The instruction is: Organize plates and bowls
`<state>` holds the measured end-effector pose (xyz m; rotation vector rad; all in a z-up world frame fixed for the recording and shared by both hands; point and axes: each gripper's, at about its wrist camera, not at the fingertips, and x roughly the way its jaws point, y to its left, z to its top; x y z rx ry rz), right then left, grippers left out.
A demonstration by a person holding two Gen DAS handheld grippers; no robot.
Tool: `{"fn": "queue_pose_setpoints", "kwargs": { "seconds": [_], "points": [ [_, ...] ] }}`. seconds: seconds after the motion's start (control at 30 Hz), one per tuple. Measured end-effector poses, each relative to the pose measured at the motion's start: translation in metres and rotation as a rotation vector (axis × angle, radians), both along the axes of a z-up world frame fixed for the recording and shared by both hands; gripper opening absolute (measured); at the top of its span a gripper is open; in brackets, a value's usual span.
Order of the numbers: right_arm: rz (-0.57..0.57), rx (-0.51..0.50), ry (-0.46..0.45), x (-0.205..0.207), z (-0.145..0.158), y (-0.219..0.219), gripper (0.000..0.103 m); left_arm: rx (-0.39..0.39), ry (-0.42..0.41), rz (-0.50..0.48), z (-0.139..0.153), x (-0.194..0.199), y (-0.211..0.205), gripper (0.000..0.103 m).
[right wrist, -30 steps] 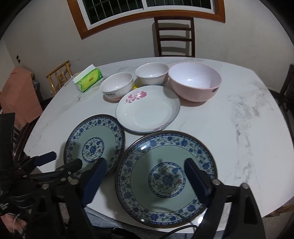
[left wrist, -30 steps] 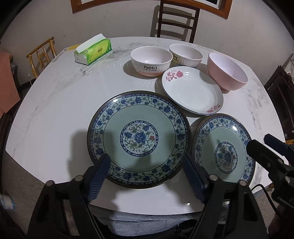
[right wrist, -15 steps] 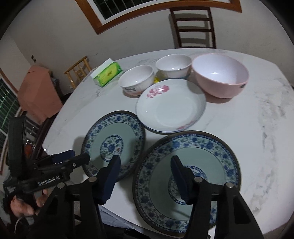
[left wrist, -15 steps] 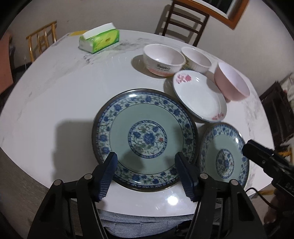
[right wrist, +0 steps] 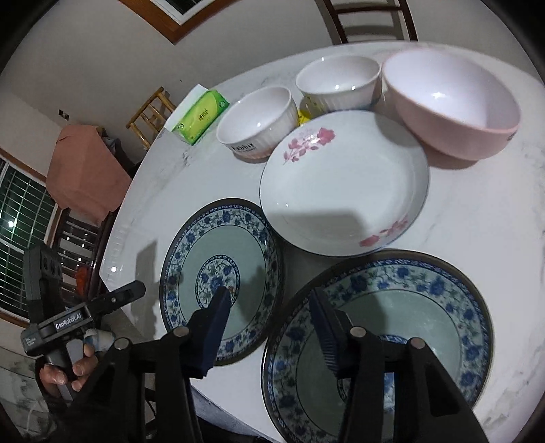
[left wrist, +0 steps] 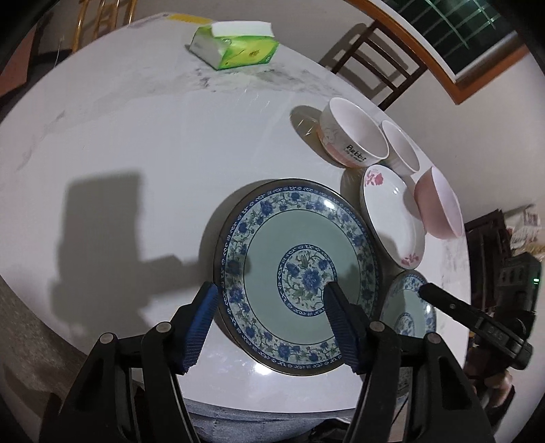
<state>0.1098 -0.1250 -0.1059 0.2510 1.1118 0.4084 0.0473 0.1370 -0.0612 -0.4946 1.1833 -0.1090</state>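
A large blue-patterned plate (left wrist: 299, 272) (right wrist: 402, 327) and a smaller matching plate (left wrist: 408, 306) (right wrist: 221, 272) lie at the table's near edge. Behind them are a white flowered plate (left wrist: 391, 218) (right wrist: 344, 184), a "Rabbit" bowl (left wrist: 351, 136) (right wrist: 255, 119), a second white bowl (left wrist: 402, 150) (right wrist: 337, 81) and a pink bowl (left wrist: 439, 204) (right wrist: 449, 102). My left gripper (left wrist: 269, 303) is open, its jaws astride the large plate's near-left rim. My right gripper (right wrist: 269, 306) is open, held above the gap between the two blue plates.
The round white marble table (left wrist: 136, 153) (right wrist: 477, 211) carries a green tissue box (left wrist: 235, 47) (right wrist: 201, 116) at the back left. Wooden chairs (left wrist: 378, 61) (right wrist: 368, 17) stand behind the table, with a window above.
Both grippers have tilted and moved lower and nearer the plates. Their jaws have narrowed but stay open. The dishes have not moved.
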Motion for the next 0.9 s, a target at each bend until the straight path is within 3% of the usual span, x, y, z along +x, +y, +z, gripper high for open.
{"fn": "queue_pose_setpoints", "kwargs": {
  "seconds": [0.5, 0.9],
  "points": [
    [0.042, -0.047, 0.074, 0.033, -0.026, 0.02, 0.043, -0.042, 0.053, 0.041, -0.023, 0.008, 0.023, 0.055],
    [0.077, -0.057, 0.093, 0.044, -0.037, 0.026, 0.033, -0.053, 0.085, 0.034, -0.038, 0.015, 0.027, 0.04]
  ]
}}
